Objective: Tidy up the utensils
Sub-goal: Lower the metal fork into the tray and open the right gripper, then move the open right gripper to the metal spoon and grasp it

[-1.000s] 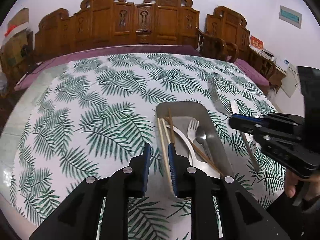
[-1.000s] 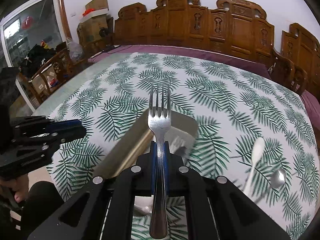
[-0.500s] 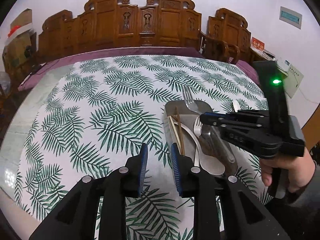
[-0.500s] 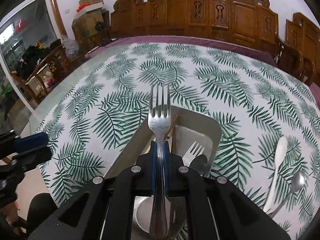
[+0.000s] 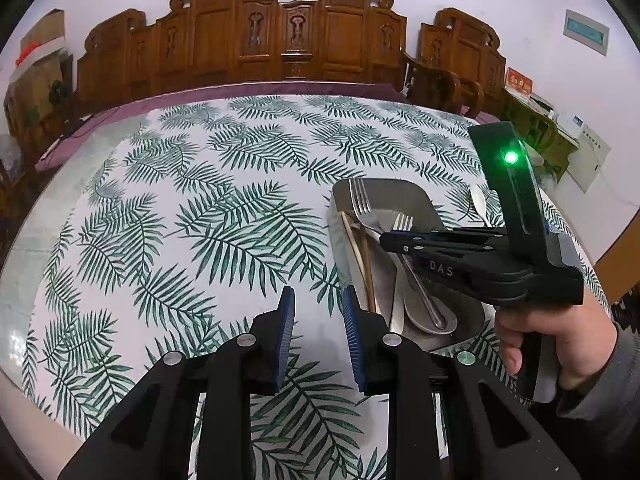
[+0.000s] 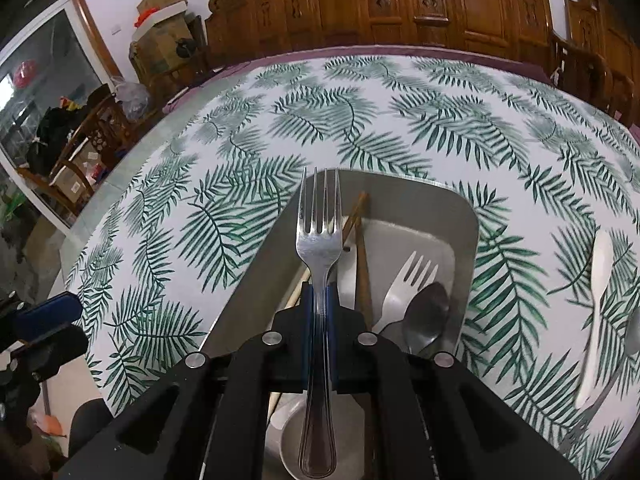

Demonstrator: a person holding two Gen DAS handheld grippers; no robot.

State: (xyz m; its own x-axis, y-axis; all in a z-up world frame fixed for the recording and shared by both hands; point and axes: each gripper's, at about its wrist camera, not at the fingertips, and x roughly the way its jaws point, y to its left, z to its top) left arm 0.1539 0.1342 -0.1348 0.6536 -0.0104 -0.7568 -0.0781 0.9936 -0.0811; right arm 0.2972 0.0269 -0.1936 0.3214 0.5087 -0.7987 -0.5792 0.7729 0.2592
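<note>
While the desk (image 5: 168,208) lies bare from 9 to 12 o'clock of the metal tray (image 6: 466,232), the tray sits close to the near edge. The right tool (image 6: 319,300) is pressed together on a fork (image 6: 319,240), pinching its neck; the tines point toward 12 o'clock above the tray's left rim. The left tool (image 5: 316,324) stands a little spread with nothing between, at 7 o'clock of the tray. In the tray lie chopsticks (image 6: 362,256), a second fork (image 6: 408,280) and a spoon (image 6: 426,312). At 3 o'clock a white spoon (image 6: 596,304) lies on the cloth. The held fork's handle hides part of the tray's bottom.
</note>
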